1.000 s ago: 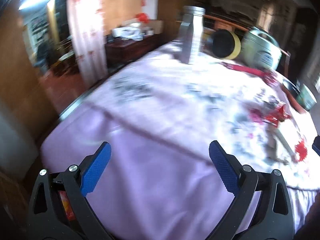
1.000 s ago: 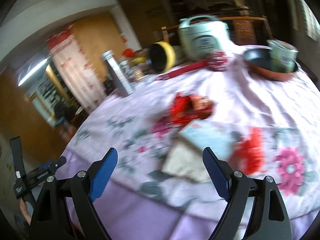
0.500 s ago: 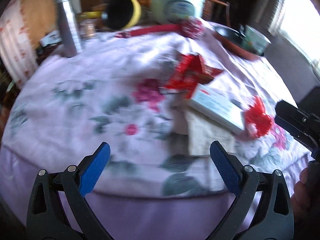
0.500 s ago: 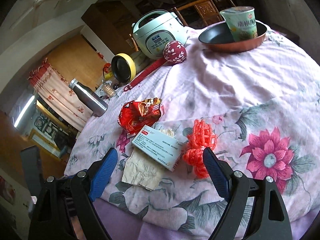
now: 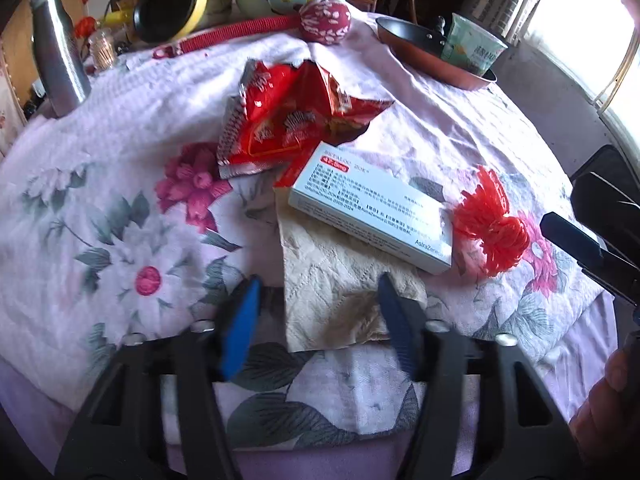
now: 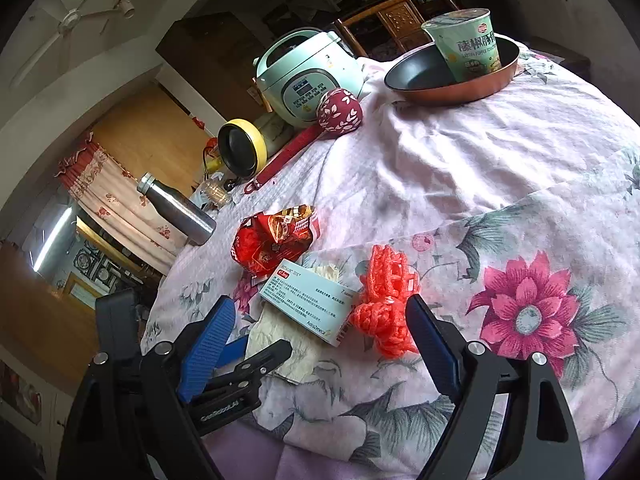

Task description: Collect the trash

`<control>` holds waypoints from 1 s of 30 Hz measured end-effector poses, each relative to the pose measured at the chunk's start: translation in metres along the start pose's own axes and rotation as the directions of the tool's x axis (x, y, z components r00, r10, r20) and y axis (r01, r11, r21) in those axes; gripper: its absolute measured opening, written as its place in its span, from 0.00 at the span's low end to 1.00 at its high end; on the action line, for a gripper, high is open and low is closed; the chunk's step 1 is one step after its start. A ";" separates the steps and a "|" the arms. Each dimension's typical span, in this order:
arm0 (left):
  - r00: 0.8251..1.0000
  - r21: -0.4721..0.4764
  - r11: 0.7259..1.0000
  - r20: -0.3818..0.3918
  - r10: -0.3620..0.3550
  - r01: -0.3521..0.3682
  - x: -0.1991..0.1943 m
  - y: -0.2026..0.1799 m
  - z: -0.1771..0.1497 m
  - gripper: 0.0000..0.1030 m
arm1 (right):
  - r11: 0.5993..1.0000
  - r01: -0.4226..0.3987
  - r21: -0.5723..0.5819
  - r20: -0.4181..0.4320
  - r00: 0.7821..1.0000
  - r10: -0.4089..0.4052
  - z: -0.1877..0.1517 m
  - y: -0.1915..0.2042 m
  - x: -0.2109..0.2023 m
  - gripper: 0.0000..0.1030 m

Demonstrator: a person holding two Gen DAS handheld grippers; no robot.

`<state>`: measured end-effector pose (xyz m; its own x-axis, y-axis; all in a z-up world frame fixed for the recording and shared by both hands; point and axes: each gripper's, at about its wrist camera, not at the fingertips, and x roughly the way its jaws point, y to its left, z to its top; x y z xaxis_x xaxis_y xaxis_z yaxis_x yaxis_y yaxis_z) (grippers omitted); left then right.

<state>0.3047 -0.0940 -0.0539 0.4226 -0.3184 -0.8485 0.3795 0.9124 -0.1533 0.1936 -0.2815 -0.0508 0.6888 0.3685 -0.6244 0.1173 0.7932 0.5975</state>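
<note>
two open grippers, perhaps four scraps

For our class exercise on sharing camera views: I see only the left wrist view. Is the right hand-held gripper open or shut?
Observer: Open. In the right wrist view the right hand-held gripper has its jaws wide and holds nothing.
Operator: What lies nearest it?
Observer: The red net, just ahead of its right finger, beside the box.
Operator: Is anything in the pan besides the cup?
Observer: No. The pan is bare beside the cup.
</note>
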 end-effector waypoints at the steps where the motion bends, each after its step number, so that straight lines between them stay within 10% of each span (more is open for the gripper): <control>1: 1.000 -0.002 1.000 0.011 0.005 -0.005 -0.001 0.001 0.000 0.36 | 1.000 0.000 -0.002 -0.001 1.000 0.000 0.000 0.000 0.000 0.83; 3: 0.999 0.001 0.999 0.011 -0.039 0.039 -0.004 0.002 0.000 0.03 | 1.000 0.004 -0.007 0.002 1.000 -0.004 0.000 0.001 0.000 0.83; 13: 0.988 -0.087 0.995 0.146 0.053 -0.040 -0.072 0.058 -0.022 0.03 | 1.000 0.006 -0.025 -0.016 1.000 -0.007 -0.002 0.002 0.005 0.75; 20: 0.993 -0.199 0.979 0.102 0.058 -0.037 -0.070 0.111 -0.047 0.04 | 0.977 -0.024 -0.212 -0.126 0.992 -0.003 -0.019 0.040 0.034 0.71; 26: 0.996 -0.243 0.970 0.085 0.012 0.009 -0.056 0.127 -0.054 0.25 | 0.904 0.057 -0.424 -0.182 0.972 -0.147 -0.028 0.068 0.070 0.71; 30: 0.991 -0.290 0.957 0.133 0.011 0.029 -0.064 0.136 -0.057 0.59 | 0.850 0.104 -0.516 -0.157 0.964 -0.213 -0.015 0.069 0.092 0.72</control>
<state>0.2819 0.0650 -0.0496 0.5321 -0.3400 -0.7754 0.1365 0.9383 -0.3177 0.2543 -0.1860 -0.0744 0.5268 0.2625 -0.8084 -0.1979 0.9628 0.1837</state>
